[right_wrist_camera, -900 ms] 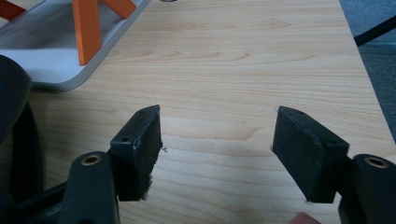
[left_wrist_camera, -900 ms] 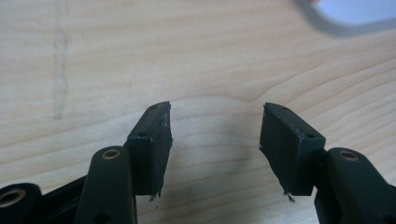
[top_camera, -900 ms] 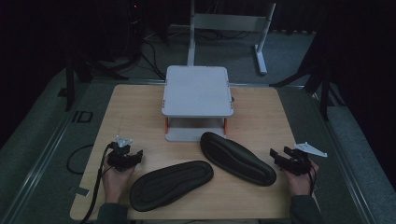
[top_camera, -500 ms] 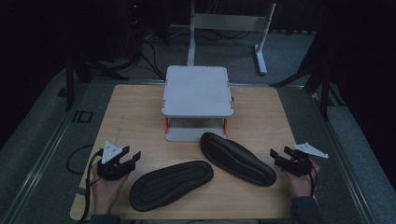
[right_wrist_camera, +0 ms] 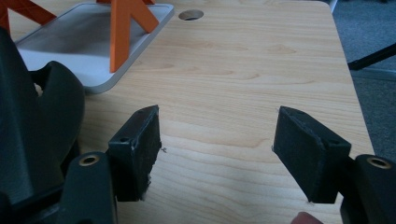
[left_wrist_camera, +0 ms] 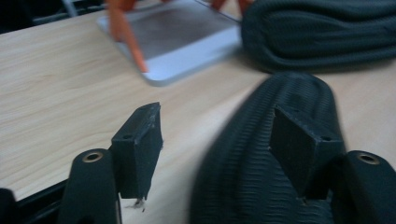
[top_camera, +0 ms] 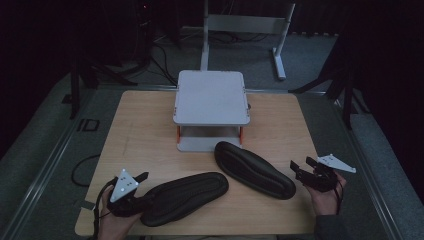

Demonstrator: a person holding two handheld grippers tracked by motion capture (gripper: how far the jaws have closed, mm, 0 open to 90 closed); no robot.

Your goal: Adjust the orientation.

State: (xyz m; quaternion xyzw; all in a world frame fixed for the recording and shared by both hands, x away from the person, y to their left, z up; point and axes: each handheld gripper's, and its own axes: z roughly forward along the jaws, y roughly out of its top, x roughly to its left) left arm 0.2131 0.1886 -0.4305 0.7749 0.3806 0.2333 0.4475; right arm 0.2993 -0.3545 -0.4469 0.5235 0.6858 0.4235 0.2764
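Left gripper (top_camera: 142, 186) is straddling the near-edge slipper's (top_camera: 185, 196) heel for a grab, jaws apart; right gripper (top_camera: 300, 170), jaws apart, is waiting beside the other slipper (top_camera: 252, 169).

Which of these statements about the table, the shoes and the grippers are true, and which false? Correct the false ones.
1. Two dark shoes lie on the table. True: left shoe, right shoe.
2. The right gripper clamps a shoe. False: its jaws stand open over bare wood.
3. The grey stand sits behind the shoes. True.
4. The left gripper is at the left shoe's end. True.
5. One shoe rests on the stand. False: both lie on the table.
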